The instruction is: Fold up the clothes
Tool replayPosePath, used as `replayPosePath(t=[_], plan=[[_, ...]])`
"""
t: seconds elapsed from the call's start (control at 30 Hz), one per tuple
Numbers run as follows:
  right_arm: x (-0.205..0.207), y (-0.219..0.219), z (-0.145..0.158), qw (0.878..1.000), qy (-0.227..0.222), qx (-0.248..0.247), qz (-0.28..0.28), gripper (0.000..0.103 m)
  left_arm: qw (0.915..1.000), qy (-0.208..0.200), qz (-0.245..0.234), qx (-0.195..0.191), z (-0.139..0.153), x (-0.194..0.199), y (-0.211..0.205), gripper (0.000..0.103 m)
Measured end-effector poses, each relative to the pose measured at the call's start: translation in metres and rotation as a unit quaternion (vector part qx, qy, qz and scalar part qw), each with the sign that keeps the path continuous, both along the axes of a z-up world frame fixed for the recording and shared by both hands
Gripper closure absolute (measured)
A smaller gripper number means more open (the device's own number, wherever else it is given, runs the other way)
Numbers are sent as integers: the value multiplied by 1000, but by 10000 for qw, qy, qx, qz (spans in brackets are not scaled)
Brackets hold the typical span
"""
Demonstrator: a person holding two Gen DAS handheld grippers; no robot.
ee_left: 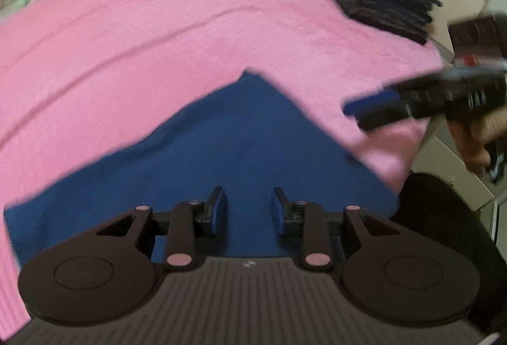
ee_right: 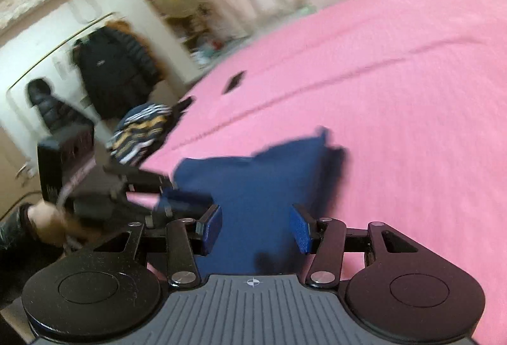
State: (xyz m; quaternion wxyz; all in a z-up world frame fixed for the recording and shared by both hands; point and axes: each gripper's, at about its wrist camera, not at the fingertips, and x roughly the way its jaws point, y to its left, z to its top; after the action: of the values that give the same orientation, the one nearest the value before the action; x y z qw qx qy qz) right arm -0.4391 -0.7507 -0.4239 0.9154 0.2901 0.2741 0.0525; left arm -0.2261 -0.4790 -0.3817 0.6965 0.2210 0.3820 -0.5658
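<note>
**Visitor:** Where does the garment lie?

**Onlooker:** A blue cloth [ee_left: 221,151] lies spread on the pink bed cover [ee_left: 158,28], near its edge, one corner pointing toward the wall. The left gripper [ee_left: 248,207] hovers over it, jaws apart, grasping nothing. The right gripper [ee_right: 255,226] also stands released and empty above the cloth, whose far edge looks rumpled from that side.

**Visitor:** How would the work be done well from here?

**Onlooker:** My judgement: pinch one layer only at matching corners, carry both across evenly, and lay the edges flush. Whether this is a half-made fold or a finished piece awaiting stacking, I cannot tell.

**Visitor:** And the room?

**Onlooker:** A stack of dark folded clothes [ee_left: 383,6] sits at the bed's far corner; a striped heap [ee_right: 142,131] waits at another edge. Dark jackets [ee_right: 114,69] hang by a pale wall. Both views are blurred.
</note>
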Motion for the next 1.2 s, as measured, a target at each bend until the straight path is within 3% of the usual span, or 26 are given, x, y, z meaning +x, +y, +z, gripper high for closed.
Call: replayPosePath(t=[0.13,0.23,0.3,0.4,0.57,0.67,0.8,0.83,0.9,1.0,1.03,1.07,1.1,1.13,1.2], plan=[[59,-8,-32,9976,605,-316,-141,53,9987,385,219,-252,-13,16,16,73],[70,-26,-35,9954,690,-195,-637,53,9987,352,246,-278,-11,21,10,74],[75,-31,-33,9895,933,-502,-986,52,9990,287,217,-271,-11,22,5,74],[78,-37,-31,9893,848,-482,-1083,52,9988,289,232,-314,-11,27,0,74],[90,-7,-11,9966,258,-676,-396,52,9986,286,312,-322,-13,37,-1,73],[111,-7,-33,9936,737,-796,-311,53,9991,179,259,-269,-15,43,-4,73],[109,-30,-47,9959,625,-405,-519,64,9988,-130,482,-7,-10,63,5,72],[107,-31,-46,9956,644,-406,-550,64,9976,-214,649,85,-11,74,11,66],[100,-28,-42,9946,712,-529,-539,64,9952,-171,950,178,-15,96,23,57],[95,-19,-37,9929,802,-759,-440,63,9909,113,1336,124,-25,127,45,57],[100,-14,-36,9927,801,-835,-335,63,9897,248,1413,40,-25,132,50,59],[105,-9,-35,9924,800,-910,-231,55,9884,262,1495,-7,-22,132,52,60],[110,-3,-34,9918,798,-986,-126,48,9875,235,1556,-76,-18,131,51,73],[115,2,-33,9912,797,-1061,-22,39,9876,264,1532,-206,-14,129,49,74],[126,12,-31,9893,794,-1210,187,39,9889,287,1415,-355,-11,128,39,73]])
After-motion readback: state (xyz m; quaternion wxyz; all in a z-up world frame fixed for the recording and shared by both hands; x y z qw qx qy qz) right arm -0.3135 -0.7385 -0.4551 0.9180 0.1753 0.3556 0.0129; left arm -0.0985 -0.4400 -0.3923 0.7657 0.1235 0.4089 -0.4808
